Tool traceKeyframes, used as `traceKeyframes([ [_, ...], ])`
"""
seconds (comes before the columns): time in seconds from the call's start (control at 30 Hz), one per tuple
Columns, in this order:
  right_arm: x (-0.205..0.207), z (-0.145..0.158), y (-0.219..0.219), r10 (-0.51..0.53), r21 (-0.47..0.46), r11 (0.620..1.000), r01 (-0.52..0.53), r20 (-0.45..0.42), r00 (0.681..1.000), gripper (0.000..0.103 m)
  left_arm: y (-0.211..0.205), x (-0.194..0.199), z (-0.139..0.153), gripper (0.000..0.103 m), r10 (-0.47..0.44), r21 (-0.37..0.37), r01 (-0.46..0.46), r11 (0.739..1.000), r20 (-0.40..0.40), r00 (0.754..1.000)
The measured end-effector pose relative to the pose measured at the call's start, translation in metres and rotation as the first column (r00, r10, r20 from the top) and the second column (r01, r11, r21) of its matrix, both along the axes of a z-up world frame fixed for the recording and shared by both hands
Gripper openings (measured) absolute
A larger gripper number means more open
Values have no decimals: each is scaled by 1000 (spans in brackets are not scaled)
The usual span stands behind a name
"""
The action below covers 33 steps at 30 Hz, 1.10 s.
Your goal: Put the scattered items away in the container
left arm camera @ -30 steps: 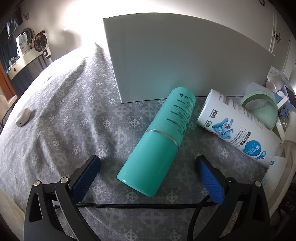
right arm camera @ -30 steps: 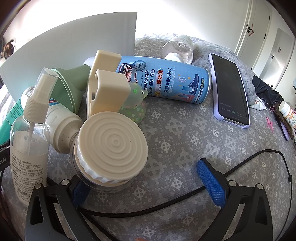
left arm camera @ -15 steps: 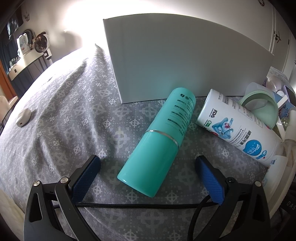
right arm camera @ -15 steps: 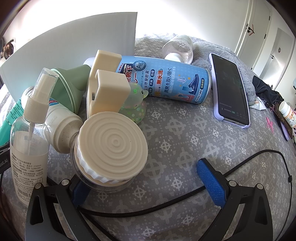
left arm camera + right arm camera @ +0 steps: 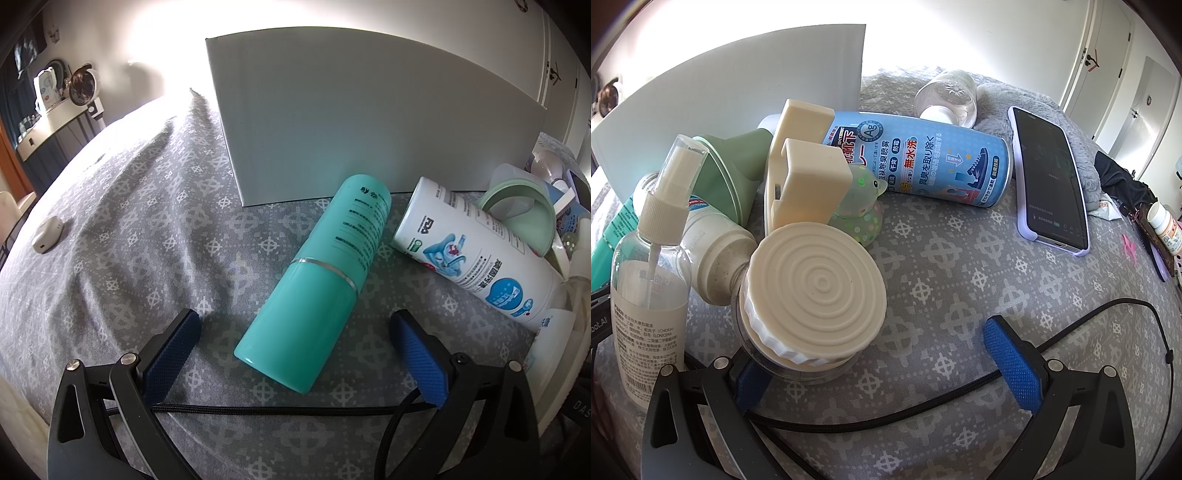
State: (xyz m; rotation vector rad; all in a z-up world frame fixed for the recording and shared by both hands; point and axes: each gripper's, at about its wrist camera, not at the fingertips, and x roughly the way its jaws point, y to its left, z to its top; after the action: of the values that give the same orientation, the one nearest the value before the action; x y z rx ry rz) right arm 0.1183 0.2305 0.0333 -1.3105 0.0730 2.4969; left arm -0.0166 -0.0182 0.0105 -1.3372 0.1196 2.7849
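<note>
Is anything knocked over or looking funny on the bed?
Yes. The teal bottle and the blue spray can lie on their sides. The cream-lidded jar is tipped toward the camera. Nothing looks spilled.

A bedroom in a home: grey patterned bedspread [image 5: 147,229] underfoot of everything, white closet doors [image 5: 1115,70] at two o'clock, a small fan [image 5: 83,83] on a side shelf at ten o'clock (beside a kettle), phone [image 5: 1052,177] lying on the covers.

The left gripper [image 5: 295,332] stands wide open around the near end of a teal bottle [image 5: 317,291] lying before a white box [image 5: 369,129].
</note>
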Motion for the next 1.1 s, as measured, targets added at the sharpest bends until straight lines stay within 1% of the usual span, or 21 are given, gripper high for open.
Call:
traceKeyframes([
  [1.1, 0, 0, 0, 0, 1, 1000, 0, 0, 1000, 103, 1, 3, -1, 103, -1, -1, 1, 1000, -2, 1000],
])
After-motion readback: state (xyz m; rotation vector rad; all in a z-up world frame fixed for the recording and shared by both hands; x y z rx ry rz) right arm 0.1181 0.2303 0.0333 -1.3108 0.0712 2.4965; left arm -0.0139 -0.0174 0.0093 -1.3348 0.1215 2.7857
